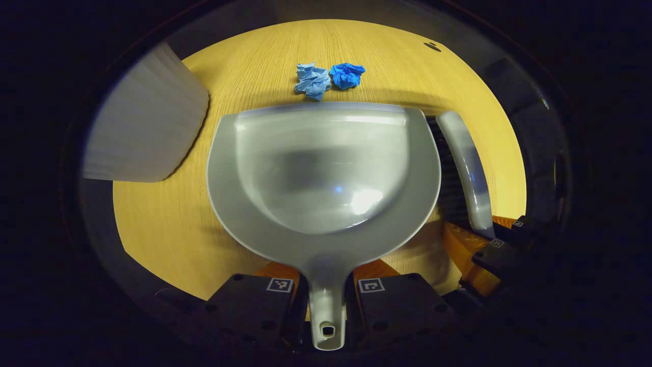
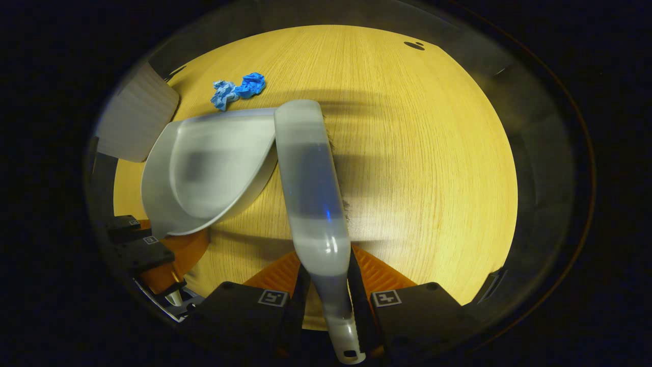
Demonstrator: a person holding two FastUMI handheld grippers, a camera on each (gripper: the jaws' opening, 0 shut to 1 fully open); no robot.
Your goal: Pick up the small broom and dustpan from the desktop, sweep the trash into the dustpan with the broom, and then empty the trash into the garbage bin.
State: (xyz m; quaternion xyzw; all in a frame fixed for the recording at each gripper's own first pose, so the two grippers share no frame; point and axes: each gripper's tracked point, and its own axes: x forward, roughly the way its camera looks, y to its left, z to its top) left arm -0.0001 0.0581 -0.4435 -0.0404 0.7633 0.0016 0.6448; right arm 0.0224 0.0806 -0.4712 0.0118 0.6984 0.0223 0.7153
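In the left gripper view my left gripper is shut on the handle of the grey dustpan, whose open lip faces two crumpled blue paper balls a short way beyond it on the wooden desktop. To its right, the small grey broom hangs with dark bristles, held by the other gripper. In the right gripper view my right gripper is shut on the broom handle. The dustpan lies to the left there, with the blue paper balls past its lip.
A white ribbed garbage bin stands at the desk's left side, also seen as the bin in the right gripper view. A small dark mark sits at the far edge. Bare wood stretches to the right of the broom.
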